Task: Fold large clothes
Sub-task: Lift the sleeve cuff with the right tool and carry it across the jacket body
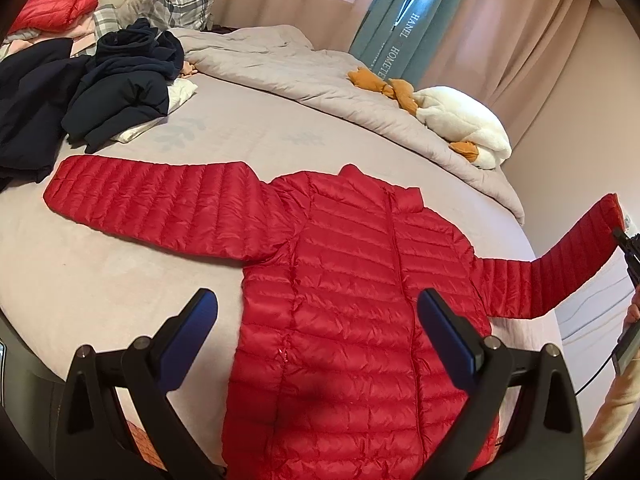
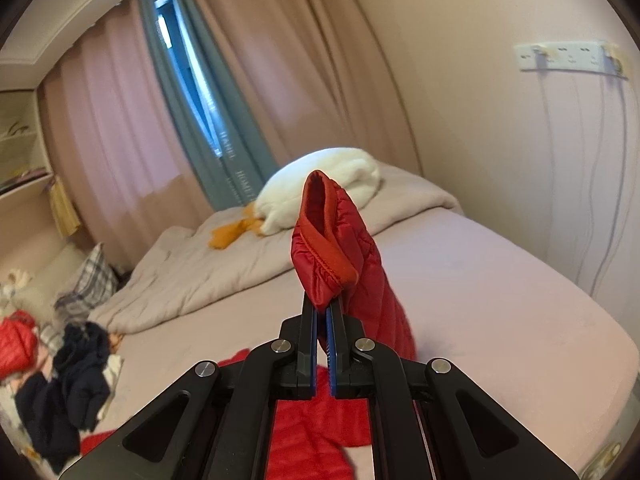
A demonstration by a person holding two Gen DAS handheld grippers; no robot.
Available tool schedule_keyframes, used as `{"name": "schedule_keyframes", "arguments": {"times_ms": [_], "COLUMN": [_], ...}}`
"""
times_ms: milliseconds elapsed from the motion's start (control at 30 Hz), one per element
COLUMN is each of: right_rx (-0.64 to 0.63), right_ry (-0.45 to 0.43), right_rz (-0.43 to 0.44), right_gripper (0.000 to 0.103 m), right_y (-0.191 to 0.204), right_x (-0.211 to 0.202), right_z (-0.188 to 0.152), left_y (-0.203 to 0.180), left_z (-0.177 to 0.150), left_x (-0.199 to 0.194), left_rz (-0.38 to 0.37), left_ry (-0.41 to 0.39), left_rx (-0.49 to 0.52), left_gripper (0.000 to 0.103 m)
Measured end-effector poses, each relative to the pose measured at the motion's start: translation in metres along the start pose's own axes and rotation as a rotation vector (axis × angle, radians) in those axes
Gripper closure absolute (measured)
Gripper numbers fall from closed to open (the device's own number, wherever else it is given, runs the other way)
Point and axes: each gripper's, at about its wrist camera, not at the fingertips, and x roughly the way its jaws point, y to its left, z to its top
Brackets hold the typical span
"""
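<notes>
The red jacket (image 1: 360,320) lies spread on the bed (image 1: 100,272). The right hand-held gripper (image 2: 323,312) pinches its raised cuff (image 2: 324,248); the left hand-held gripper (image 1: 318,308) hovers wide open, empty. Light, puffy, likely slippery: better gripped at seams.

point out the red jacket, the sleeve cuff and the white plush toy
red jacket (image 1: 352,300), left wrist view, middle of its front panel
sleeve cuff (image 2: 324,252), right wrist view, its stitched hem
white plush toy (image 1: 460,120), left wrist view, its white body
</notes>
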Motion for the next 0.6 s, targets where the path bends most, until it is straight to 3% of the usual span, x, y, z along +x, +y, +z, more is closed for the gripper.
{"name": "schedule_keyframes", "arguments": {"times_ms": [33, 100, 133, 167, 200, 233, 300, 333, 367, 500, 600], "right_rx": [-0.008, -0.038, -0.051, -0.066, -0.083, -0.091, -0.102, -0.106, -0.113, -0.134, -0.144], "right_ry": [0.004, 0.008, 0.008, 0.007, 0.007, 0.009, 0.020, 0.027, 0.032, 0.060, 0.080], "right_rz": [0.008, 0.031, 0.035, 0.041, 0.051, 0.056, 0.088, 0.102, 0.110, 0.170, 0.205], "right_gripper": [0.098, 0.098, 0.098, 0.098, 0.098, 0.098, 0.098, 0.098, 0.098, 0.098, 0.098], "right_y": [0.035, 0.047, 0.067, 0.073, 0.078, 0.084, 0.080, 0.074, 0.094, 0.113, 0.135], "right_x": [-0.005, -0.011, -0.014, -0.027, -0.028, -0.030, -0.035, -0.044, -0.028, -0.033, -0.044], "right_z": [-0.033, -0.041, -0.065, -0.089, -0.082, -0.113, -0.129, -0.152, -0.190, -0.191, -0.225], "left_y": [0.001, 0.003, 0.003, 0.003, 0.004, 0.004, 0.006, 0.006, 0.007, 0.008, 0.010], "left_z": [0.000, 0.000, 0.000, 0.000, 0.000, 0.000, 0.000, -0.001, -0.001, -0.002, -0.003], "left_x": [-0.001, -0.002, -0.002, -0.001, -0.001, -0.002, -0.002, -0.002, -0.002, -0.004, -0.003], "left_rz": [-0.001, 0.000, 0.000, -0.001, 0.000, 0.001, 0.007, 0.009, 0.012, 0.022, 0.030], "left_ry": [-0.003, -0.004, -0.002, 0.000, 0.002, 0.002, 0.003, 0.003, 0.004, 0.001, 0.004], "left_rx": [-0.002, -0.005, -0.005, -0.005, -0.005, -0.007, -0.009, -0.009, -0.008, -0.003, -0.004], "left_gripper": [0.003, 0.003, 0.003, 0.003, 0.003, 0.003, 0.003, 0.003, 0.003, 0.003, 0.003]}}
